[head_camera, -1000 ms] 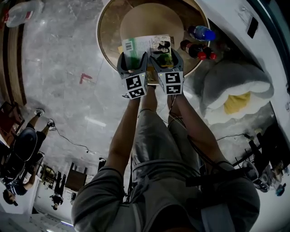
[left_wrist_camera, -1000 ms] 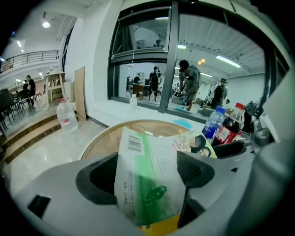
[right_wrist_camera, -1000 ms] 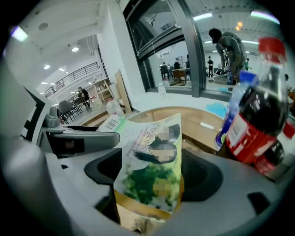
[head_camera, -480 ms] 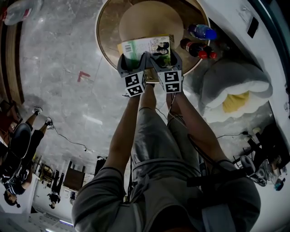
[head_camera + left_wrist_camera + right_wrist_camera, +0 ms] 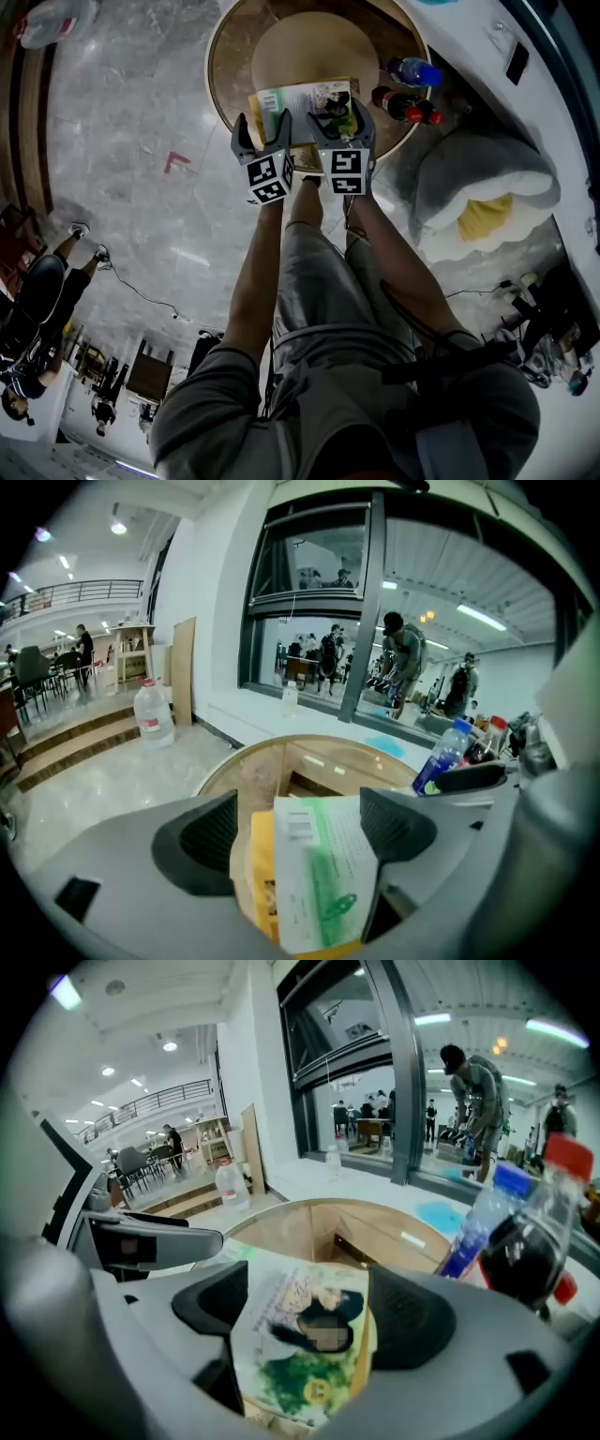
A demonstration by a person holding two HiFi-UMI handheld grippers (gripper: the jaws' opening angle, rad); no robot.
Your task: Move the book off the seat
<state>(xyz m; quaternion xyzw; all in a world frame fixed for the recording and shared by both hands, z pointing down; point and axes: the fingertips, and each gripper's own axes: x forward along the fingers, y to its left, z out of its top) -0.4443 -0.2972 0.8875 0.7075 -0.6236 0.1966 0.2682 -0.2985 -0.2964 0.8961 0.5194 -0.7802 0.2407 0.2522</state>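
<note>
Both claws are held side by side over the near edge of the round tabletop (image 5: 230, 56).

Book (image 5: 300, 98): lies at the near part of the tabletop, on the wood-coloured surface. Barcode corner is at its far left, and the illustrated green cover is toward the right. A yellow edge shows along its left side.

Left claw (image 5: 262, 120): jaws spread. In the left gripper view the white-and-green page and the yellow edge sit in the gap between the pads. The page's right edge runs along the right pad. No squeeze is visible.

Right claw (image 5: 340, 117): jaws spread. In the right gripper view the illustrated cover fills the gap, and a pale green strip of the book carries on past the left jaw. The book appears to lie beneath the jaws, not pinched.

Right of the book, near the tabletop rim: a blue-capped bottle (image 5: 412, 70) and a dark bottle with a red cap (image 5: 403, 103), close together. A grey-and-yellow cushion (image 5: 483, 192) lies further right. A large water jug (image 5: 153, 714) stands on the floor (image 5: 122, 141), well apart.
</note>
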